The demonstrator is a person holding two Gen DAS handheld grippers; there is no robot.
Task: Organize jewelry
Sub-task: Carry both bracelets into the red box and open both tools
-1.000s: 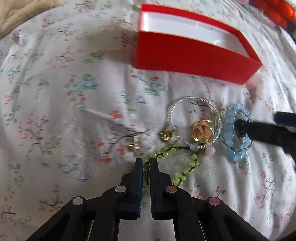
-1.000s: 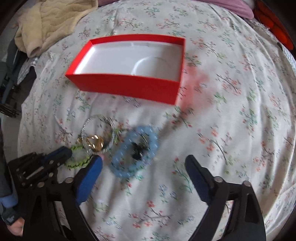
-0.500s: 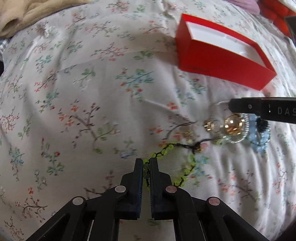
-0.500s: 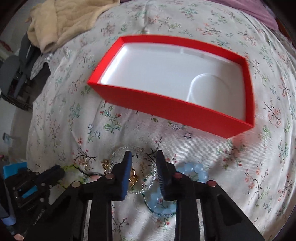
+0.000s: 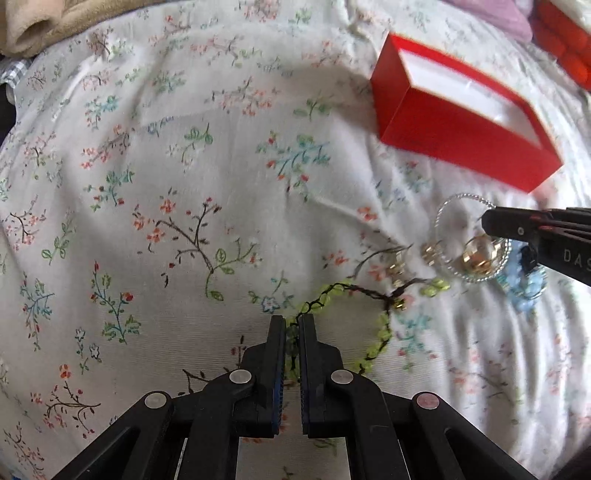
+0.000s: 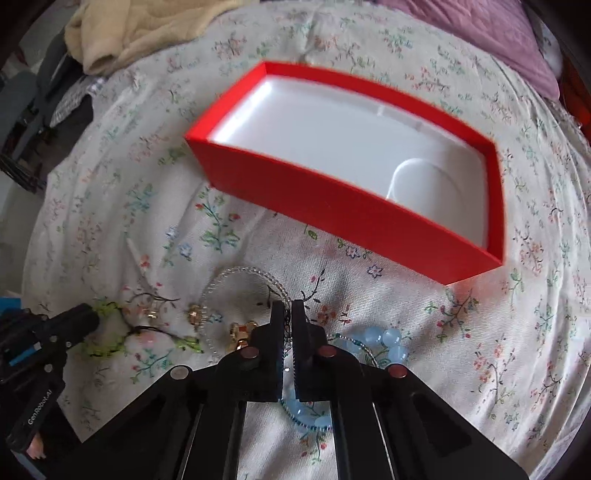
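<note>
Now right gripper (image 6: 288,314) clamping silver bangle (image 6: 236,275), jaws wide a second ago. Left gripper (image 5: 291,328) pinching green bracelet (image 5: 380,332). Both lying on sheet (image 5: 147,184), box (image 6: 332,206) waiting empty; lifting next, probably.

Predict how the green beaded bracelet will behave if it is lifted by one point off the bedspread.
The green beaded bracelet is small beads on thin dark cord lying in an uneven loop, so it will probably droop limply. It looks light. Its cord ends reach toward the gold pieces, so it might snag them.

floral bedsheet (image 6: 480,332), red box (image 6: 332,206), silver bangle (image 5: 448,218), blue bead bracelet (image 6: 388,341), green bead bracelet (image 5: 384,332), beige blanket (image 6: 122,33)
</note>
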